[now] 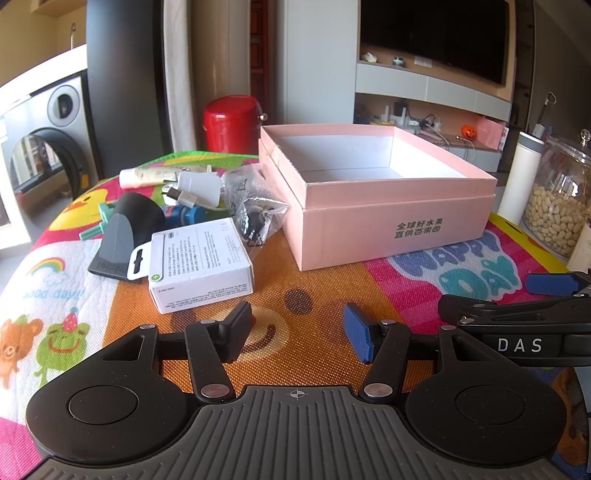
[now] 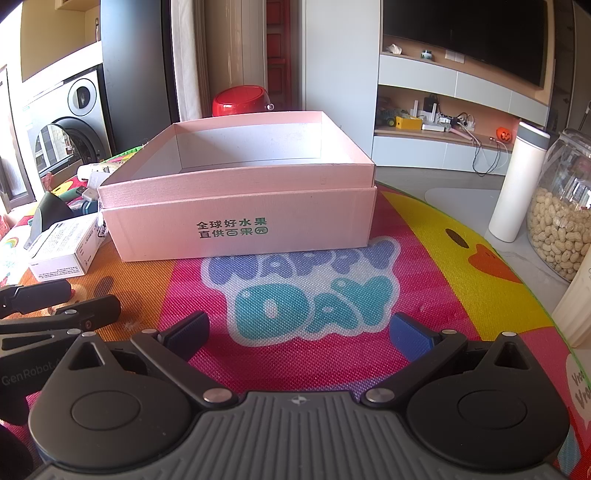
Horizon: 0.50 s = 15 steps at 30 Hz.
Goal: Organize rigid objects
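A bright mat (image 2: 424, 236) with a duck and the words HAPPY DAY covers the table, and a washing machine (image 1: 55, 140) and a dark TV (image 2: 465, 33) stand in the room behind. The empty pink box (image 2: 240, 206) sits ahead of the right gripper (image 2: 299, 332), whose fingers are spread wide with nothing between them. The left gripper (image 1: 297, 330) is partly open and empty too, with the white box (image 1: 201, 264) and other small things just ahead on its left.
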Each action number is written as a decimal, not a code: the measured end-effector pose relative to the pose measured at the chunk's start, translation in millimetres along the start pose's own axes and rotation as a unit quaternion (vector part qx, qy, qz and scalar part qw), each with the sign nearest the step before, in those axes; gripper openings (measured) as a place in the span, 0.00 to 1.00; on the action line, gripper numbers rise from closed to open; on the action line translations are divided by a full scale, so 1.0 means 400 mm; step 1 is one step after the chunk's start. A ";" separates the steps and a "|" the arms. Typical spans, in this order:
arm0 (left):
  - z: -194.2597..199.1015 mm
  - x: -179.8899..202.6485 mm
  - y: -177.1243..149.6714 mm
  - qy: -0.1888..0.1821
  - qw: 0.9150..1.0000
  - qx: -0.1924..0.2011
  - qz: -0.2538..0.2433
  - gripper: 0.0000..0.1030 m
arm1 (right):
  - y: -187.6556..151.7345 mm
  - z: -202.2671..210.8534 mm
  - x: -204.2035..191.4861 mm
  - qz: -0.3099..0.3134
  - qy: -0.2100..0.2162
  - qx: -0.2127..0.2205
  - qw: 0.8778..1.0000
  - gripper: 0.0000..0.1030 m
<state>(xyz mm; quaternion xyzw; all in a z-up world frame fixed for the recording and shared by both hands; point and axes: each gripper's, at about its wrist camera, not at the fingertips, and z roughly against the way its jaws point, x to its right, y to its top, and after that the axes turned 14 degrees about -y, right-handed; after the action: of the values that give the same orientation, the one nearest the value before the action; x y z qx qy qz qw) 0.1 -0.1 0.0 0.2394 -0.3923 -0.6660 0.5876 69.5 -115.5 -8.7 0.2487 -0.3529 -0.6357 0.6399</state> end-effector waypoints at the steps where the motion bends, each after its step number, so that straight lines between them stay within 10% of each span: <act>1: 0.000 0.000 0.000 0.000 1.000 0.000 0.000 0.59 | 0.000 0.000 0.000 0.000 0.000 0.000 1.000 1.00; 15: -0.001 0.003 0.000 0.003 1.000 -0.001 -0.003 0.59 | 0.000 0.000 0.000 0.000 0.000 0.000 1.000 1.00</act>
<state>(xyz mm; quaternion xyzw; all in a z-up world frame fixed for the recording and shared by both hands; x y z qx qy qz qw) 0.2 -1.3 0.0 0.2419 -0.3896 -0.6674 0.5867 69.4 -115.7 -8.7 0.2486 -0.3531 -0.6355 0.6400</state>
